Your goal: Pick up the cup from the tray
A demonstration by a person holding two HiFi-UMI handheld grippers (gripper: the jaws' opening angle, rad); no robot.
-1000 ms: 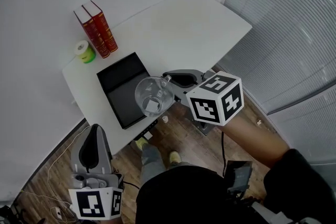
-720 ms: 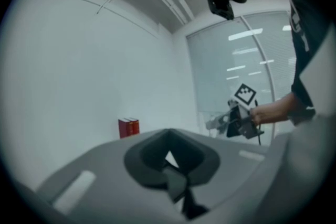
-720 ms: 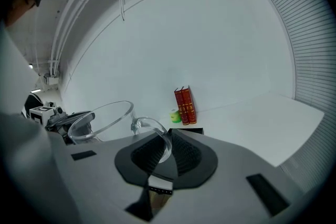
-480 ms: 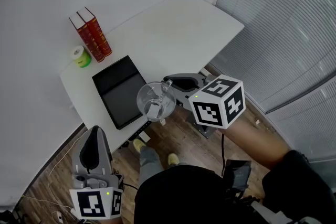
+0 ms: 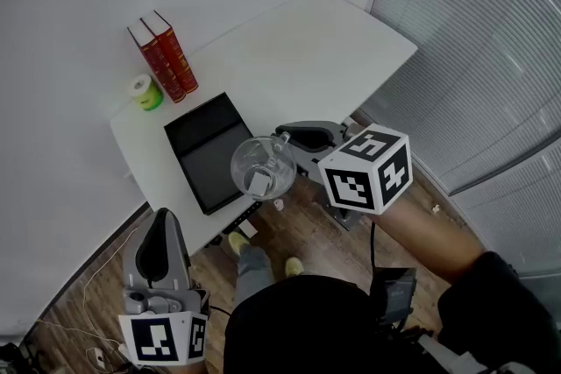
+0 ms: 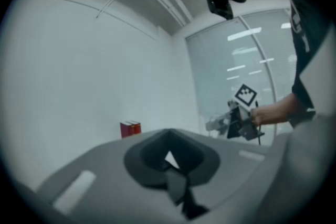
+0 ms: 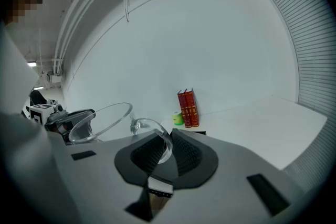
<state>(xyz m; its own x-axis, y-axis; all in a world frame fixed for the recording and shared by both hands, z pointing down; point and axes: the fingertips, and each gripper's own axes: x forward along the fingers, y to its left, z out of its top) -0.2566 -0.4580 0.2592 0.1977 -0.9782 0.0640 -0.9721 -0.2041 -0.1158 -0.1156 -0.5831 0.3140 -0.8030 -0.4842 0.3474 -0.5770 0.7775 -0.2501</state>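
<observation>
A clear glass cup (image 5: 261, 166) hangs in the air over the table's near edge, beside the black tray (image 5: 197, 144). My right gripper (image 5: 284, 139) is shut on the cup's handle (image 7: 158, 136), which sits between the ribbed pads (image 7: 185, 153). Its jaws have just been opening a little, with the handle still between them. The cup's bowl (image 7: 100, 120) tilts out to the left of the right gripper (image 7: 161, 152). My left gripper (image 5: 162, 222) is low at the bottom left, away from the table, with its jaws together and nothing in them (image 6: 169, 157).
Two red books (image 5: 162, 57) stand at the far left of the white table (image 5: 298, 57), with a green roll (image 5: 143, 90) next to them. Slatted blinds (image 5: 473, 48) run along the right. Wood floor and cables (image 5: 79, 320) lie below the table's near edge.
The head view has shifted slightly. The cup stays in the right gripper at about the same spot, and the left gripper has not moved.
</observation>
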